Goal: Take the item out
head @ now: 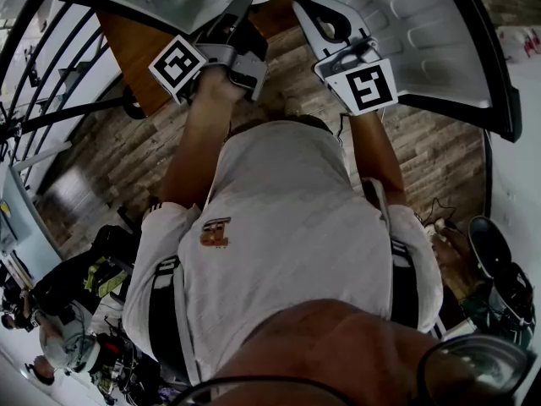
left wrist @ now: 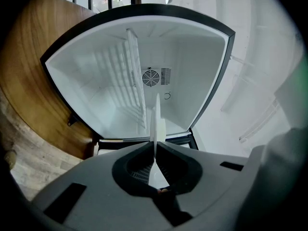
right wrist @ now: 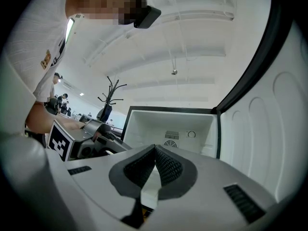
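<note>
A person in a white shirt [head: 287, 227] stands at an open mini fridge [left wrist: 96, 81], the left claw [left wrist: 155, 150] clenched on a thin white plate [left wrist: 157, 121]. The plate is held edge-on at the fridge's open mouth, with a round fan grille [left wrist: 150, 77] showing on the white back wall behind it. The right claw [right wrist: 155, 150] is pressed shut with nothing in it, near the moulded door [right wrist: 284, 129] swung wide on the right. Black-and-white square markers [head: 368, 85] face up from both claws' cubes — the orange emblem [head: 215, 232] on the shirt is too blurred to read.
</note>
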Available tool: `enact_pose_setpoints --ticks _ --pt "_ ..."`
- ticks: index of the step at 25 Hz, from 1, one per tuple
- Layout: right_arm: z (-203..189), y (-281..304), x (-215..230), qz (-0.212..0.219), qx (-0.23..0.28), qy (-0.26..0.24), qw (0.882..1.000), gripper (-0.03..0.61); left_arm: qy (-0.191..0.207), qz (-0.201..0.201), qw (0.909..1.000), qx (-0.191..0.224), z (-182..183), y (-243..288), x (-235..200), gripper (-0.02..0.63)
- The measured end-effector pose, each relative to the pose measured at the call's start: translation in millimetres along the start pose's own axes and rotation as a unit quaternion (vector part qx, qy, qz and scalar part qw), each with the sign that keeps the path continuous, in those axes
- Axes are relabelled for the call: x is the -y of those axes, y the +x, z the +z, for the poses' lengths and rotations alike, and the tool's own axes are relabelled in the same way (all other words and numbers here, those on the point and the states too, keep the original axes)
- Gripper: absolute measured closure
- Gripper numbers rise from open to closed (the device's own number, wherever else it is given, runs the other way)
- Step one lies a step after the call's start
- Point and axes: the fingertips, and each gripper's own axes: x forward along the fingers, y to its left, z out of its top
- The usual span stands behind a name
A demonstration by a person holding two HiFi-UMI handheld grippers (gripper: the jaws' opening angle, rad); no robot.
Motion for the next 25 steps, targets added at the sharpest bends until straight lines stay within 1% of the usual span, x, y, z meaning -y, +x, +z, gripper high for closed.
enact_pose_setpoints --ticks 25 --pt "3.6 -0.2 -1.3 0.000 -0.001 0.003 1.000 0.546 0.003 0.001 1.0000 0.000 -1.3 0.5 6.3 0.586"
